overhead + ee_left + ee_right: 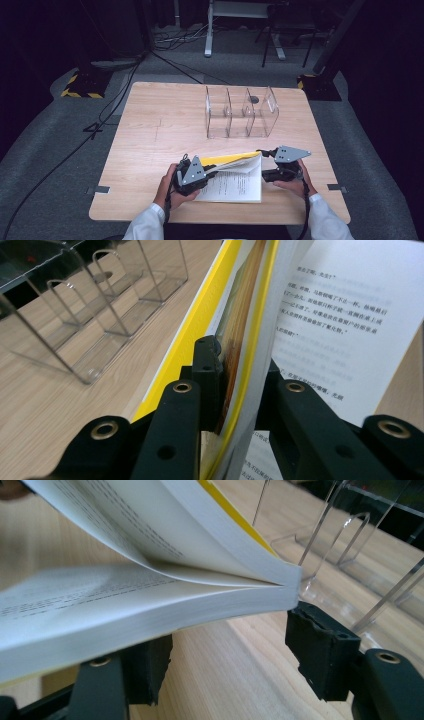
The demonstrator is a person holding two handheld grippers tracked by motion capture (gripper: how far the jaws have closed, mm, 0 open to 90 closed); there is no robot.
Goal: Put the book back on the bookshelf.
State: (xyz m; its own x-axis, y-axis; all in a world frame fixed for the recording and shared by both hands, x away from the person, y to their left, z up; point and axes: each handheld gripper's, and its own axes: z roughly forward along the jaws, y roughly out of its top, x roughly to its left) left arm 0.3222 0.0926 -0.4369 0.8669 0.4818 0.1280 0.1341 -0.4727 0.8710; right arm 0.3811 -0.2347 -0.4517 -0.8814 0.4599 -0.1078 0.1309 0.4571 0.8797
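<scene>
**Yellow-covered book half open between two hand-held grippers**

A thick paperback book with a yellow cover and white printed pages (235,175) lies near the front edge of the pale wooden table (150,130), on the person's side of the clear acrylic three-bay organiser (241,112) and well apart from it. Measured from that organiser, the book sits straight toward the person, its lower block of pages flat on the wood and its upper part, cover included, lifted in a slanting wedge.

The left gripper (212,169) is at the book's left edge, farther from the organiser than the book's spine end. Its black jaws are pressed together on the raised yellow cover and the few leaves under it; in the left gripper view the cover's edge (240,365) runs up between the two jaws, with printed text (rows of small characters) on the open page beside it.

The right gripper (261,161) is at the book's right corner, on the side nearer the organiser. Its jaws stand spread: in the right gripper view one black pad (320,650) sits just beside the corner of the page block, the other (147,667) is under the lower pages, and neither pinches the book. The organiser's clear walls rise just behind that corner.

Both hands come in from white sleeves (145,225) at the table's near edge.
</scene>
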